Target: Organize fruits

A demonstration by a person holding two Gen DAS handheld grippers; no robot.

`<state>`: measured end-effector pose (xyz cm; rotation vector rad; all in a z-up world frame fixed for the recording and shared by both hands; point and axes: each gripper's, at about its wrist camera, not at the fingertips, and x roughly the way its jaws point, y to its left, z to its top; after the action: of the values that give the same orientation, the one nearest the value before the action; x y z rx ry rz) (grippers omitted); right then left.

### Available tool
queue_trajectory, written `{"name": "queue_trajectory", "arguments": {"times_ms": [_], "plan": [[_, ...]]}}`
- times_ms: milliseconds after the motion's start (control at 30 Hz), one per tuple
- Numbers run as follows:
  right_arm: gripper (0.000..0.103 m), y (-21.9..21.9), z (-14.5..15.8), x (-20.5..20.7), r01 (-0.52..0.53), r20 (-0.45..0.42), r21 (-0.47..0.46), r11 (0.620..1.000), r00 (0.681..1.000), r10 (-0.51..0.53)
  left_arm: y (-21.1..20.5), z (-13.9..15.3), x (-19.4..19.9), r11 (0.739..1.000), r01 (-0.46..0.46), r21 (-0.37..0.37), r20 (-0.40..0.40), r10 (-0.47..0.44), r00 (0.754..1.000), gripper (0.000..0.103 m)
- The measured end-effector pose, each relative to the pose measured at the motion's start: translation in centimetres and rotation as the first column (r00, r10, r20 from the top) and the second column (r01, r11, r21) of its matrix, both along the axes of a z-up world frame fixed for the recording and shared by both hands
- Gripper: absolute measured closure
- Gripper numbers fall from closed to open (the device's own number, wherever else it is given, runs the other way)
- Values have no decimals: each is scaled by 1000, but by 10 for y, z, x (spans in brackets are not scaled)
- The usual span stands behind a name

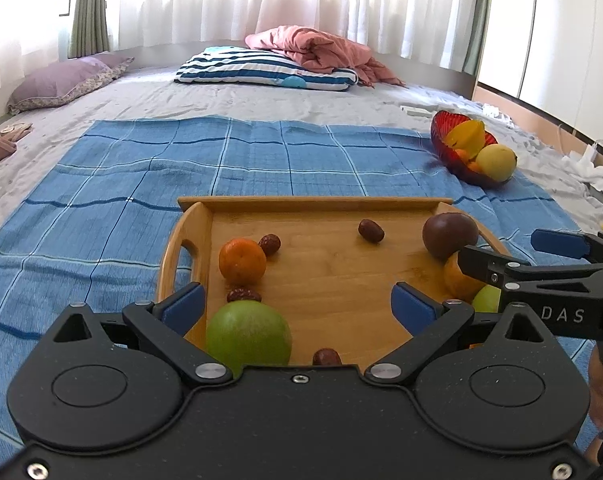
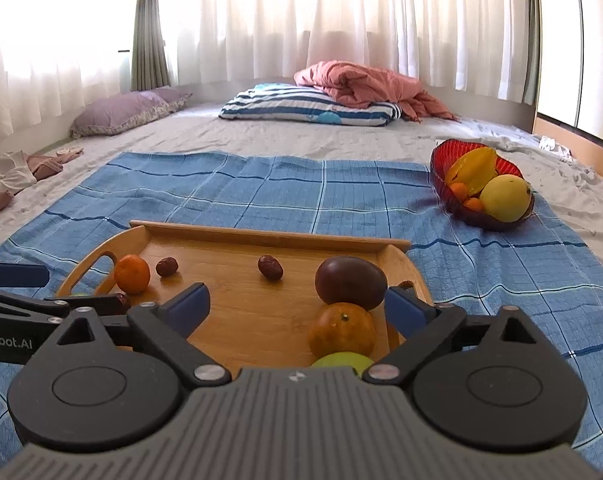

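While both grippers hang over the near edge of the wooden tray (image 2: 261,236), we have plenty of fruit left to sort. The right gripper (image 2: 297,304) has its blue fingers (image 2: 193,304) spread wide with nothing pressed between them, and the left gripper (image 1: 297,304) is just as wide and just as empty.

Here's the relation that matters. In the right wrist view the orange (image 2: 341,334) sits between the spread fingers, toward the 1 o'clock side, close to the right-hand pad but not gripped by it. Directly beyond it, touching at 12 o'clock, is the dark purple fruit (image 2: 350,282), and tucked under the gripper body at 6 o'clock is a green fruit (image 2: 341,360). These three form a tight line running straight away from the right hand, so the right hand is plainly the nearer one for that stack. The orange looks near-round, with no long axis to worry about.

On the left side the big green apple (image 1: 248,338) lies at about 7 o'clock from the finger gap, low against the left pad, with a tangerine (image 1: 242,261) at 11 o'clock and small red dates (image 1: 370,230) scattered about the tray.

The red bowl (image 2: 441,168) — already holding a yellow fruit and a starfruit — waits on the blue checked cloth (image 2: 261,184) at 2 o'clock, well apart from the tray. We'd judge the orange the likely next pick, though closing on it risks nudging its purple neighbour.
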<state>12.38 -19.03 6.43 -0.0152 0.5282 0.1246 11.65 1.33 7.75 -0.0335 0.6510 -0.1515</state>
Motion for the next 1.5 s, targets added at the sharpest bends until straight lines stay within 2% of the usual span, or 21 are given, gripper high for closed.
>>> {"name": "queue_trajectory", "arguments": {"times_ms": [233,833,1133,1367,1500], "plan": [[0,3,-8,-17,15,44,-35,999,999,-14,-2,-4,-18,1000,-16,23,45,15,999,1],[0,7,-39,-66,69,149,-56,996,987,-60,-2,-31,-56,999,-35,27,59,33,998,1],[0,2,-57,-86,96,180,2,995,979,-95,0,-46,-69,997,-70,26,69,69,995,1],[0,5,-72,-93,88,204,-36,995,976,-78,5,-60,-73,995,-95,31,67,93,993,0],[0,9,-85,-97,106,183,-54,993,979,-95,5,-72,-78,993,-100,64,71,95,993,0]]}}
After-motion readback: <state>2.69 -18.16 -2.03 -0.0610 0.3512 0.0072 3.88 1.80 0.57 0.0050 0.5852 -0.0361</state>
